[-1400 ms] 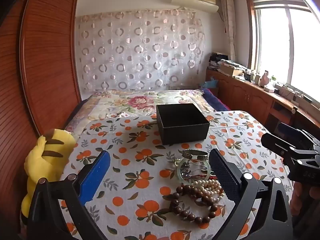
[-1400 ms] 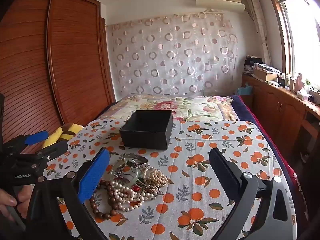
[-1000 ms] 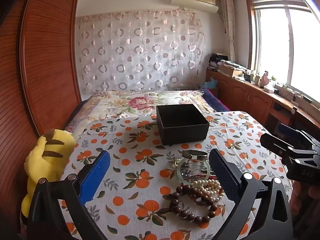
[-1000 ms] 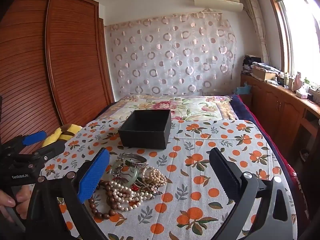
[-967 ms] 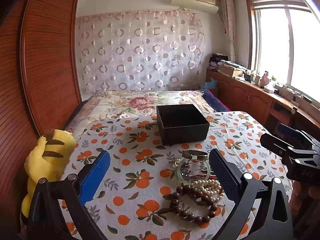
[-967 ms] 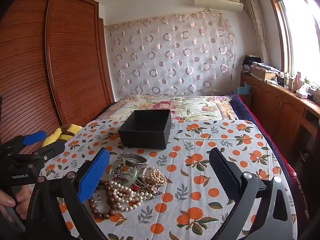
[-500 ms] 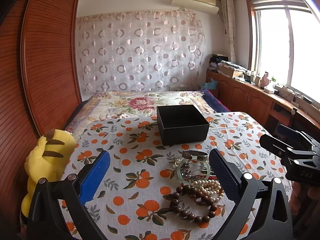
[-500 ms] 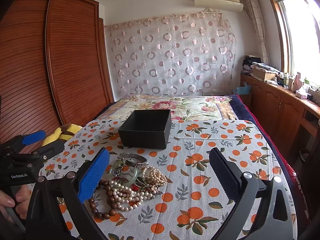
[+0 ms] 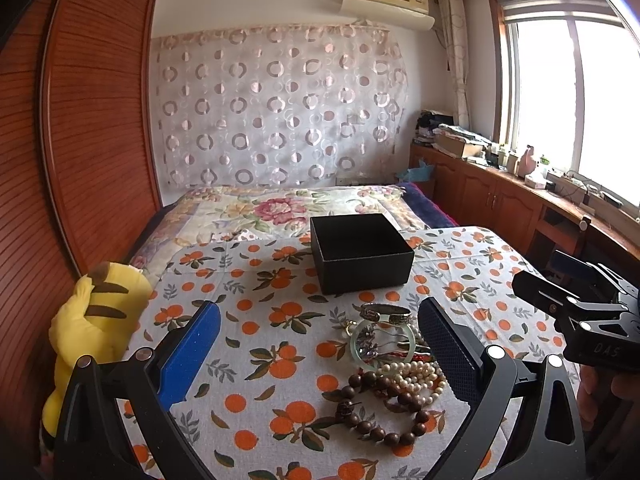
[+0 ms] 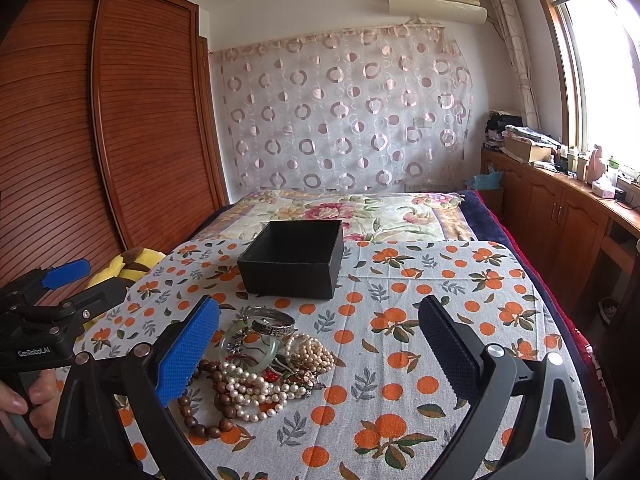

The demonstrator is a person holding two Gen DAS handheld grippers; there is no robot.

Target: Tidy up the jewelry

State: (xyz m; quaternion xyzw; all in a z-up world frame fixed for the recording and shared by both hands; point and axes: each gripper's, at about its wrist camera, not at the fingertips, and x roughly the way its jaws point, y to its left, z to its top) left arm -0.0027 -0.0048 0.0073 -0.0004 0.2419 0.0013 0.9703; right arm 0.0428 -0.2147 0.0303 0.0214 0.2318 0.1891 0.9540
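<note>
A heap of jewelry lies on the orange-print tablecloth (image 9: 272, 288): a brown bead bracelet (image 9: 380, 412), pearl strands (image 9: 416, 374), a pale green bangle (image 9: 360, 348) and a silver bangle (image 9: 386, 313). The same heap shows in the right wrist view, with pearls (image 10: 256, 390) and the silver bangle (image 10: 274, 322). Behind it stands an open, empty black box (image 9: 360, 258) (image 10: 296, 258). My left gripper (image 9: 320, 352) is open above the cloth, the heap near its right finger. My right gripper (image 10: 320, 352) is open too, the heap by its blue left finger.
A yellow plush toy (image 9: 96, 320) sits at the table's left edge. A bed with a floral cover (image 9: 280, 208) lies beyond the table, a wooden wardrobe (image 9: 80, 140) stands left, and low cabinets (image 9: 500, 200) run under the window at right. A hand (image 10: 24, 400) holds the left gripper.
Both grippers have drifted very slightly; the jewelry and the box have not moved, and both grippers stay open.
</note>
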